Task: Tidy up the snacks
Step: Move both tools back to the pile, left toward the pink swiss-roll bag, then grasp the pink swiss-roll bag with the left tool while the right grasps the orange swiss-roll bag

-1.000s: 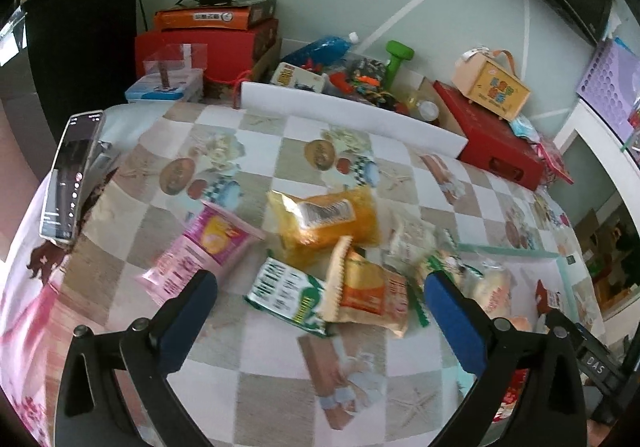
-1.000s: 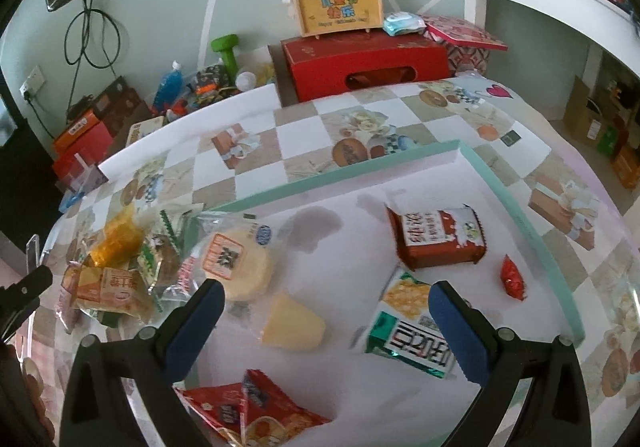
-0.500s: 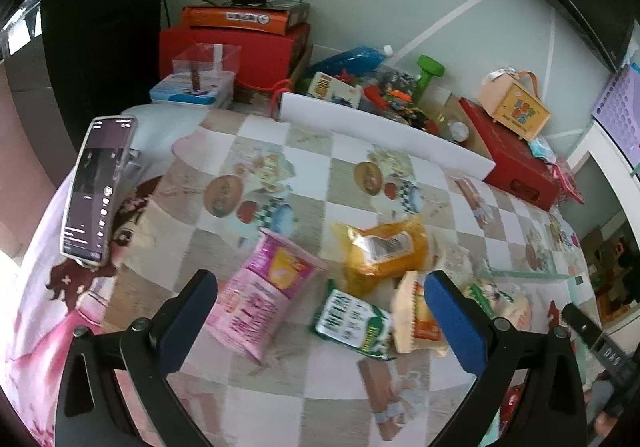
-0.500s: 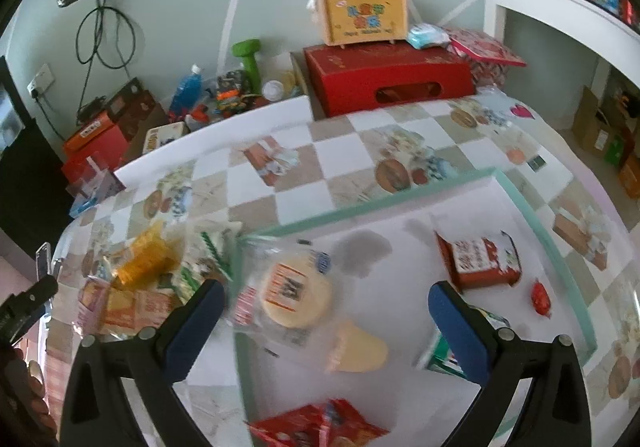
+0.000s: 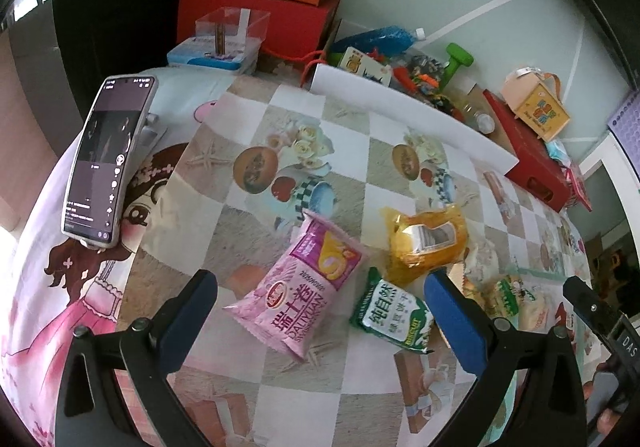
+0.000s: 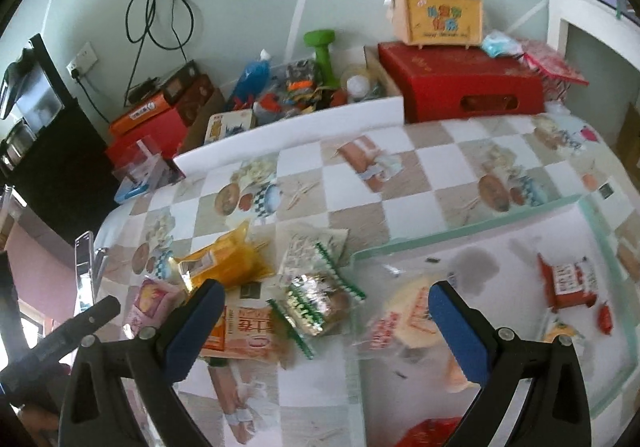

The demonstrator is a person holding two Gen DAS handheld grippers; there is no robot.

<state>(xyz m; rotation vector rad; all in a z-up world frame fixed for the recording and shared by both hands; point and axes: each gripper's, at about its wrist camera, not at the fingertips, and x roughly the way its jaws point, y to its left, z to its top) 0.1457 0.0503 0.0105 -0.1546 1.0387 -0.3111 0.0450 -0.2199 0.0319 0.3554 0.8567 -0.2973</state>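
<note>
Your left gripper (image 5: 320,311) is spread wide with nothing in it, hanging right over the pink foil snack pouch (image 5: 298,289), so let's call that pouch the landmark. It looks puffy and light, crinkly film, probably slippery, and whatever's inside likely crushes easily. I'd pinch it across the narrow middle or grab a crimped end seam, not squash the belly.

Just right of the pink pouch sits the green-and-white biscuit packet (image 5: 390,313), flatter and stiffer looking, partly under your right-side finger pad (image 5: 454,321). Beyond that one, up and right of the pouch, is the yellow-orange crinkly bag (image 5: 426,245), soft and baggy.

Your right gripper (image 6: 320,321) is wide too, empty, over the clear green-edged wrapper pack (image 6: 316,297) and the orange flat packet (image 6: 244,329). The mint-rimmed white tray (image 6: 592,219) is far right of the pouch and already has a few snacks in it.

Everything's on a checkered tablecloth (image 5: 360,167) that looks smooth, so packets may slide when nudged. Left of the pouch a smartphone on a stand (image 5: 108,159) leans at the table edge. Behind, red boxes and clutter line the pale green wall.
</note>
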